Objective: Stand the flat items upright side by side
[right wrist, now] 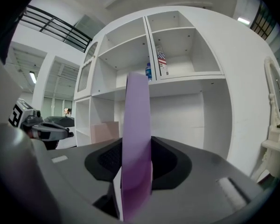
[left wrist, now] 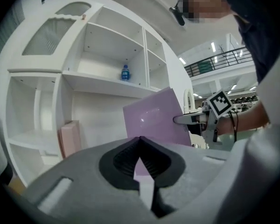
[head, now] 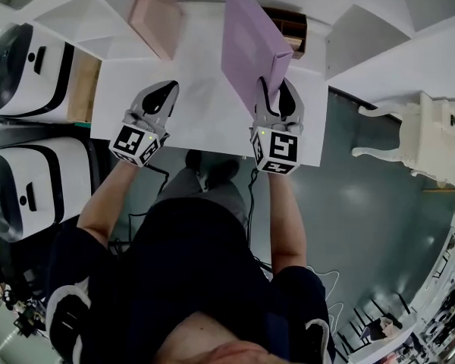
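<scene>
Purple box (head: 250, 48) upright on edge, twd table's (head: 205, 120) far right corner, pinched by R gripper (head: 277, 93), forearm extended. L gripper (head: 165, 91) jaws pressed together, empty, over front-left. Pink box (head: 155, 14) upright at far edge.

Left gripper (head: 167, 89): jaws closed, empty. Right gripper (head: 277, 91): jaws clamped on the edge of the purple panel (head: 246, 48). Both forearms extended forward, side by side.
</scene>
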A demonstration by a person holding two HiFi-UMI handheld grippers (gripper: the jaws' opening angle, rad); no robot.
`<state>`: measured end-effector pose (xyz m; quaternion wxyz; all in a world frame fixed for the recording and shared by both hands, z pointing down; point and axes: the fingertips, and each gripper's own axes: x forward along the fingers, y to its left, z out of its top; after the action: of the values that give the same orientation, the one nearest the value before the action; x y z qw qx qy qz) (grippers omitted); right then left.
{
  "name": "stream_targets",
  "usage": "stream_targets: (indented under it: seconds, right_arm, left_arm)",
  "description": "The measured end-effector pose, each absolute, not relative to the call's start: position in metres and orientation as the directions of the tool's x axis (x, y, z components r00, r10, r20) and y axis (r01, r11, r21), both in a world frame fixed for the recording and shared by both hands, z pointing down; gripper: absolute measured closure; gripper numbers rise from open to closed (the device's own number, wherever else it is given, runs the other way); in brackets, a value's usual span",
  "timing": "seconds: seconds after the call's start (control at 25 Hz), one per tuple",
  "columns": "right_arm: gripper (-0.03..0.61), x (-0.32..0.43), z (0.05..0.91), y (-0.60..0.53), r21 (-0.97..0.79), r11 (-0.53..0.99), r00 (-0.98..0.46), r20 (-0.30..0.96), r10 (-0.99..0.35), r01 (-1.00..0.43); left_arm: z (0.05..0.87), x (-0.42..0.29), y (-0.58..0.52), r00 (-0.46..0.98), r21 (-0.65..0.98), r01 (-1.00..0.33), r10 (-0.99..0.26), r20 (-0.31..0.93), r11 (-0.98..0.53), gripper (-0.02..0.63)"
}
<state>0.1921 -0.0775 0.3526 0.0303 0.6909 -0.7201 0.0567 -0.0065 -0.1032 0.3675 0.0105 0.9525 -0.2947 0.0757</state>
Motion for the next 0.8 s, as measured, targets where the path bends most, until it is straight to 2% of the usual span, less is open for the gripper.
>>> stream_targets:
  seconds: [0.36, 0.8]
  right_arm:
    - [0.422, 0.141, 0.356, -0.121, 0.013, 0.055, -0.053, 0.110, -0.993, -0.998]
    - [0.422, 0.085, 0.370, -0.177, 0.075, 0.004, 0.003, 0.096, -0.995, -0.997]
  left_arm:
    - [0.362, -0.074, -0.107, 0.735, -0.031, -0.667, -0.664, 0.140, -0.745, 0.614]
    - [0.366, -0.141, -0.122, 0.717, -0.040, -0.684, -0.681, 0.149, -0.728, 0.614]
